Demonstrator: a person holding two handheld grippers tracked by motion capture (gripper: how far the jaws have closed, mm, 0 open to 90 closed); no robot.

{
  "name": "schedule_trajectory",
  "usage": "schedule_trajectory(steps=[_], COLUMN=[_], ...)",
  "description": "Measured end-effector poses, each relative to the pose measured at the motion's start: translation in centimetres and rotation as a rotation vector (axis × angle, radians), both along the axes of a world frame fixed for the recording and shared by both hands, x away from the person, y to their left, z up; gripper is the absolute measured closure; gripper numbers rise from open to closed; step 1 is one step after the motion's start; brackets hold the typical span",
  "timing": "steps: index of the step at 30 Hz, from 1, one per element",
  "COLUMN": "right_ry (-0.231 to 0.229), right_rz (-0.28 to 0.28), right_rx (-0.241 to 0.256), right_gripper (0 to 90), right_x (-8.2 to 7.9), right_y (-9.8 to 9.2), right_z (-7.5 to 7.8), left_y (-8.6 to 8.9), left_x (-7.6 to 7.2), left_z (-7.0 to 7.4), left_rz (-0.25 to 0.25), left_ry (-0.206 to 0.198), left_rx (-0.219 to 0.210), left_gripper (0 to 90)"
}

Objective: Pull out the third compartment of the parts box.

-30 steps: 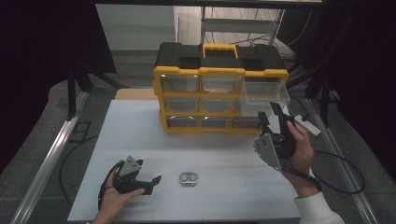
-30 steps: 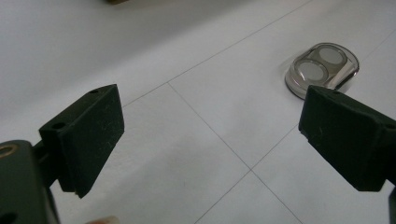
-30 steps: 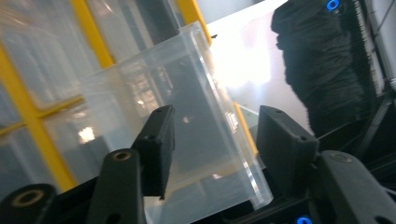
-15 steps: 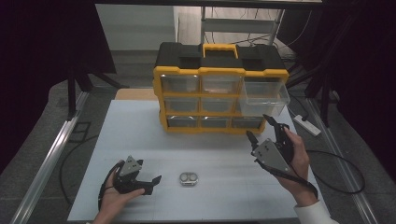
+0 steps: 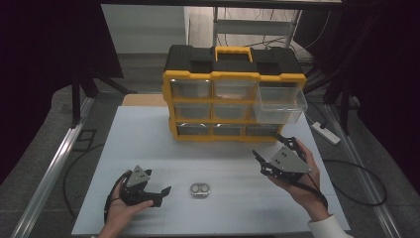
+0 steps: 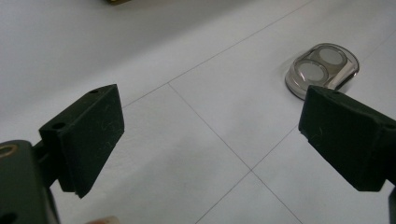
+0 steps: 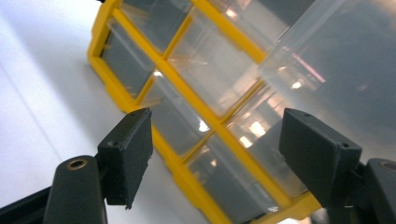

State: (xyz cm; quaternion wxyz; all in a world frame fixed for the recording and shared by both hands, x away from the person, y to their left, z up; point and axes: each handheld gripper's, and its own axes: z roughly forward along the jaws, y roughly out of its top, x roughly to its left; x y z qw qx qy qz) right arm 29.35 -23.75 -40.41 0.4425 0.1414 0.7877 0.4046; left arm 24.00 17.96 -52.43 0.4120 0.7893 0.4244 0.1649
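Observation:
A yellow and black drawer cabinet stands at the back of the white table. Its top right clear drawer is pulled out. A small clear case with two round lids lies near the front middle. My left gripper rests low at the front left, open, jaws aimed at the case a little ahead. My right gripper hovers in front of the cabinet's lower right drawers, open and holding nothing.
A white power strip lies on the floor right of the table. Cables trail off the right side. Metal rails run along the table's left side.
My right gripper has dropped and moved left, away from the pulled-out drawer toward the table's front. The left gripper and the case have stayed put.

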Motion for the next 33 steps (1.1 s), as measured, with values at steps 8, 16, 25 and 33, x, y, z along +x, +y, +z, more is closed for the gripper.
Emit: schedule_trajectory(steps=[8,16,25,33], right_ry=[0.112,0.231,0.369,0.443], right_rz=[0.030,0.065,0.127,0.126], right_rx=[0.076,0.139,0.241,0.279], right_gripper=[26.2,26.6,25.8,25.5], right_x=[0.2,0.1,0.2,0.6], right_y=[0.0,0.3,0.8,0.8], right_z=[-0.6,-1.5,-2.4,-3.5], left_y=[0.1,0.0,0.0,-0.1], left_x=[0.0,0.0,-0.4,-0.5], left_z=[0.0,0.0,0.1,0.2], left_rz=[0.001,-0.011,-0.021,-0.022], left_ry=[-0.001,-0.002,-0.008,-0.009], left_rx=[-0.005,-0.004,-0.010,-0.009], left_gripper=[7.3,7.3,7.3,7.3])
